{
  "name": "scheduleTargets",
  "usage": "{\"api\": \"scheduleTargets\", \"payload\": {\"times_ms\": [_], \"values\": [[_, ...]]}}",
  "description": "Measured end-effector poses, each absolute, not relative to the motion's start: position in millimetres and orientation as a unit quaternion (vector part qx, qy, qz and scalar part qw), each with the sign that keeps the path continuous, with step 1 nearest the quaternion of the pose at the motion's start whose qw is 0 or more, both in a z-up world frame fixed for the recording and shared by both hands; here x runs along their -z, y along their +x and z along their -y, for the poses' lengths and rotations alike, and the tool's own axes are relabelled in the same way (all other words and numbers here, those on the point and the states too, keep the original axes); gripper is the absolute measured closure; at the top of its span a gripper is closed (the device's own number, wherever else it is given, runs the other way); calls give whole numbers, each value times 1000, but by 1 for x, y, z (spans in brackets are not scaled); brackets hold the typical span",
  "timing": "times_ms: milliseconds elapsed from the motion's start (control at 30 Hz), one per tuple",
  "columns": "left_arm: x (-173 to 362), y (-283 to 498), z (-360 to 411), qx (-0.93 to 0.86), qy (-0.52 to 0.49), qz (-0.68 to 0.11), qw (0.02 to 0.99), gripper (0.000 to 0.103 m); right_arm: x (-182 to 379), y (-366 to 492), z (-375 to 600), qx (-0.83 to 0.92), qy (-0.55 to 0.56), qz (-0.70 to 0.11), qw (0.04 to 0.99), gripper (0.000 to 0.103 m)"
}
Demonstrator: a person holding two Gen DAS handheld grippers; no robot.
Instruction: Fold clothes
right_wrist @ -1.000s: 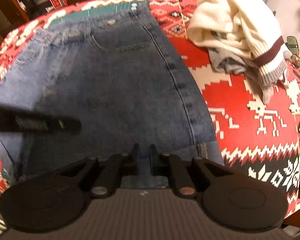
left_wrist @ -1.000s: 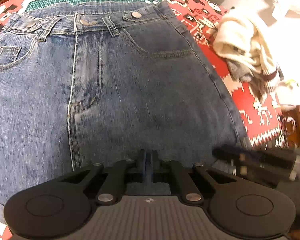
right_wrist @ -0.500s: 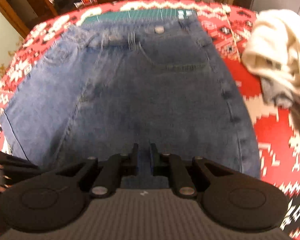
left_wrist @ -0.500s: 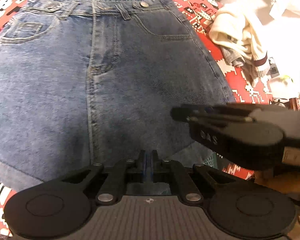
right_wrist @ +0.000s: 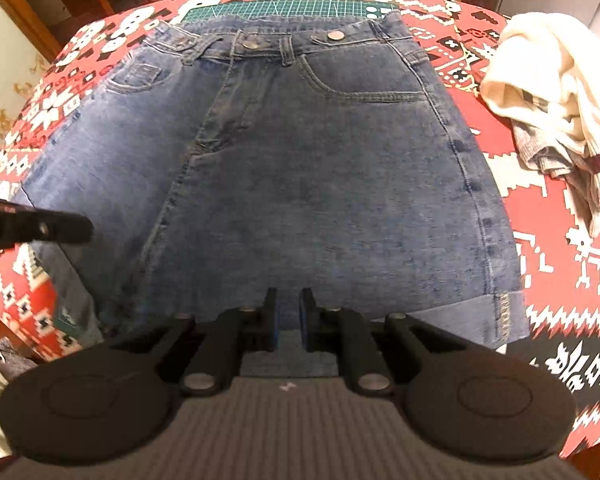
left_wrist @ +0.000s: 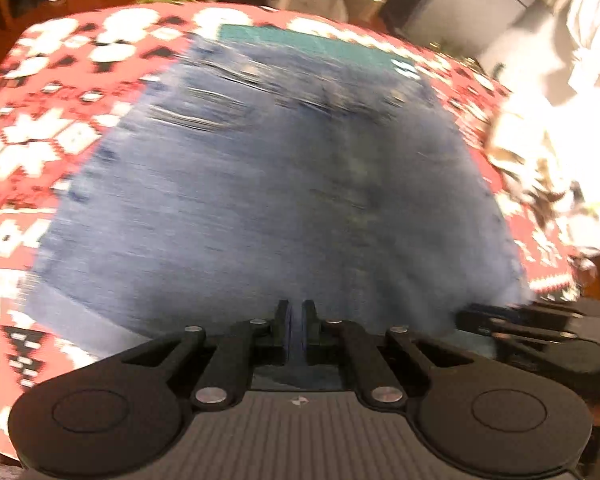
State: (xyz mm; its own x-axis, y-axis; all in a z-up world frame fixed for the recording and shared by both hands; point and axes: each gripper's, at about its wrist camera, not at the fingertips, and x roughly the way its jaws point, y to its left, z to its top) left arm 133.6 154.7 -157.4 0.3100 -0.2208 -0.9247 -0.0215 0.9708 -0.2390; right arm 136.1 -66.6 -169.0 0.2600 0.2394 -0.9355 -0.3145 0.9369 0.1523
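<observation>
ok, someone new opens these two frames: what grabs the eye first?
The blue denim shorts spread flat, waistband at the far side, filling the middle of the red patterned tablecloth. Next, the cream sweater crumpled in a heap to their right. Both grippers sit at the near hem, the left gripper with fingers almost together and the right gripper slightly wider.

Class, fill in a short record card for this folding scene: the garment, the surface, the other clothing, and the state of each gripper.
garment: blue denim shorts, spread flat, waistband at the far edge
surface: red patterned tablecloth, with a green cutting mat showing beyond the waistband
other clothing: crumpled cream knit sweater, right of the shorts, apart from them
left gripper: nearly shut, at the near hem; view blurred
right gripper: narrowly open, at the near hem
</observation>
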Motion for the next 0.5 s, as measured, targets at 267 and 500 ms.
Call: {"api": "scheduleTargets", "payload": {"times_ms": [267, 500], "values": [[163, 135, -235, 11, -55, -558, 828, 89, 153, 133, 49, -161, -25, -579, 799, 92], [180, 139, -299, -17, -66, -550, 833, 88, 148, 131, 36, -144, -32, -582, 799, 92]]}}
